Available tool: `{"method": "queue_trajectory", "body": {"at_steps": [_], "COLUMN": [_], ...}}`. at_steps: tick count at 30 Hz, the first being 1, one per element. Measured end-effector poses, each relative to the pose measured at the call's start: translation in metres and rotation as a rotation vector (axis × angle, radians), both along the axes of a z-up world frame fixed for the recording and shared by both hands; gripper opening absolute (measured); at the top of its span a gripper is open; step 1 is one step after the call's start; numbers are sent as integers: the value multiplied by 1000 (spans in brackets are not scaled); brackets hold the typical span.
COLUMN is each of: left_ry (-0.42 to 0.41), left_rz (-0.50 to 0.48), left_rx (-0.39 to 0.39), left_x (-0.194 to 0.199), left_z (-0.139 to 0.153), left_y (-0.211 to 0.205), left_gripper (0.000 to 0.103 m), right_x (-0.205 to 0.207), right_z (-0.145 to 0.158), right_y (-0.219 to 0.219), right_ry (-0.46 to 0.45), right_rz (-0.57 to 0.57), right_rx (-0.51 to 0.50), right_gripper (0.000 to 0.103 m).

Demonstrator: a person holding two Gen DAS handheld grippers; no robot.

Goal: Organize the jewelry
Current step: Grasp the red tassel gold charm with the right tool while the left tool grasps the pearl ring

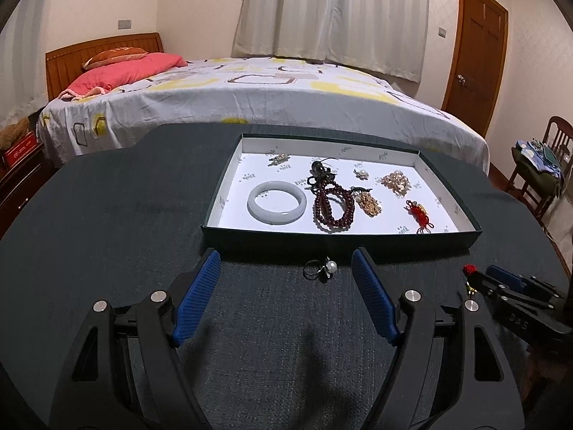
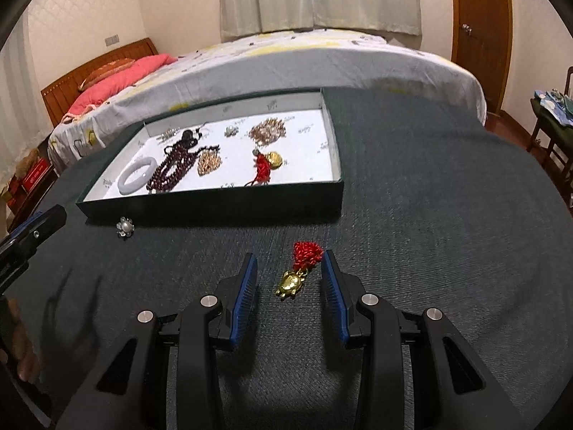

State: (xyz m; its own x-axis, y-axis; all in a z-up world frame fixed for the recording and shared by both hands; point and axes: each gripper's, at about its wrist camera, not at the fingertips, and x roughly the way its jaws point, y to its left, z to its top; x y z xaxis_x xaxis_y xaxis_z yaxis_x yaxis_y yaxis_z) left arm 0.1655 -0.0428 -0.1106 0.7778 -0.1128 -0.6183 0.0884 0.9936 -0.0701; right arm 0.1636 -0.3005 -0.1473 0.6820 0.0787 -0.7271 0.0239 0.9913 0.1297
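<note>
A big bed (image 1: 272, 104) with a pink pillow (image 1: 125, 70) stands behind the dark desk (image 1: 107, 215). White curtains (image 1: 333, 14) hang by a brown door (image 1: 476, 57). A wooden chair (image 1: 548, 165) holds clothes.

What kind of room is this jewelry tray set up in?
Most likely a home bedroom. A made bed with a pink pillow and wooden headboard fills the background, curtains hang behind it, and a wooden door stands at the right.

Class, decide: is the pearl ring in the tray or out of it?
Out. The pearl ring lies on the dark tabletop just in front of the tray's near wall, between the open left claw's fingers.
</note>
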Motion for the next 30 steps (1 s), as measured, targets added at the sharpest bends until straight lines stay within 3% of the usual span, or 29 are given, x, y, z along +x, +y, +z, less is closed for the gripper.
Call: {"method": "queue_trajectory", "body": {"at_steps": [7, 10, 14, 30], "left_ry": [17, 18, 27, 107], "left_rz": [-12, -13, -14, -44], "left_rx": [-6, -6, -11, -26], "left_x": [4, 4, 6, 31], "left_z": [-6, -8, -10, -31], "left_y": [-3, -4, -5, -24], "left_gripper": [74, 74, 74, 74], "right_x": [14, 16, 16, 12], "right_z": [-5, -8, -9, 6], "right_y": [1, 3, 5, 5], "right_ry": [30, 46, 52, -4], "right_rz": [-8, -1, 3, 24], "right_rx": [-9, -9, -9, 32], "right_gripper": [36, 20, 13, 11]}}
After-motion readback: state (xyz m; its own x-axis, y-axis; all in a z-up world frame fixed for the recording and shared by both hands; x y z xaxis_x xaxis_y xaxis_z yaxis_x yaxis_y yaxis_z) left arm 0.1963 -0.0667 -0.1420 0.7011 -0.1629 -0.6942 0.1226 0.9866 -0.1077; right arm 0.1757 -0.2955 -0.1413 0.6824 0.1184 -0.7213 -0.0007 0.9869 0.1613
